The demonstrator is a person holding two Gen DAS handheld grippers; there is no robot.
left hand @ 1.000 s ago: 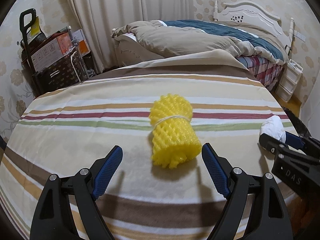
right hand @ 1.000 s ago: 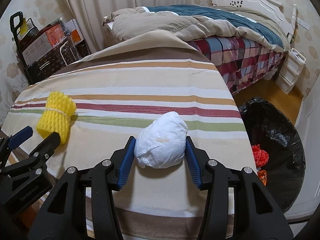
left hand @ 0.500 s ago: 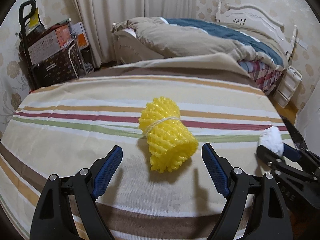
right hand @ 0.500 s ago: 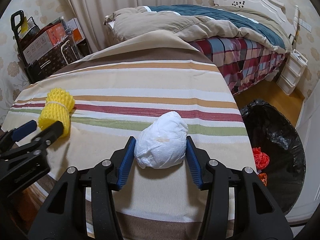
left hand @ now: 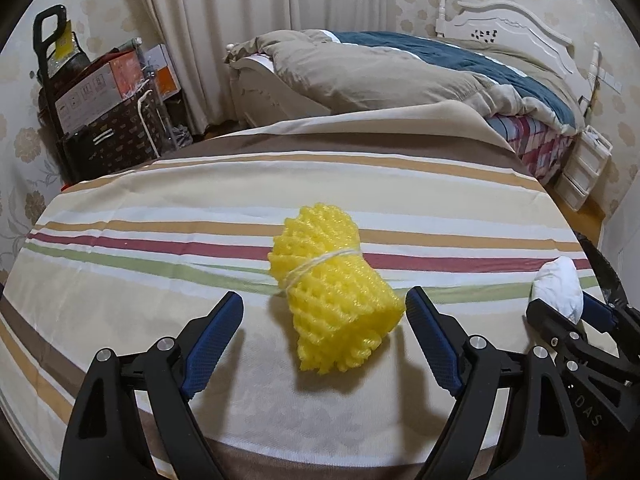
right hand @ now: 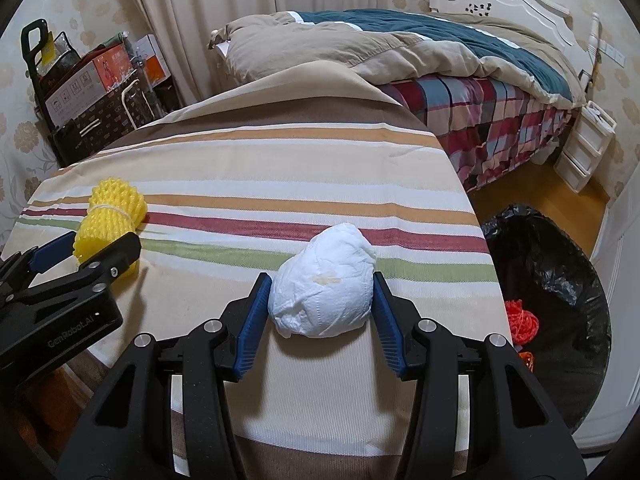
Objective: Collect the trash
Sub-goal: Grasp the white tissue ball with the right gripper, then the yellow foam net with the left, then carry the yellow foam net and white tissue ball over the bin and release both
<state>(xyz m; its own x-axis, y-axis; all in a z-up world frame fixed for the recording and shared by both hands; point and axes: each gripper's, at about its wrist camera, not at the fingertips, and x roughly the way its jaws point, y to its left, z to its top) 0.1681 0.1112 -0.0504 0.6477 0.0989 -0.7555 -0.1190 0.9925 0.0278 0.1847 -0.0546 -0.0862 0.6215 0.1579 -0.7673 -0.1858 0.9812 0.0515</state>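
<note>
low in the middle of the right wrist view, the right gripper [right hand: 321, 314] is squeezed onto the white wad [right hand: 323, 283], which sits on the striped counter [right hand: 280, 160]. next, i think, it should lift the wad and carry it to the black trash bin [right hand: 560, 272] at the right edge of the frame. the counter edge is close on that side, with open floor by the bin. low in the left wrist view, the left gripper [left hand: 324, 312] is wide open around the yellow foam net [left hand: 332, 292], touching nothing yet. it should close on it.
</note>
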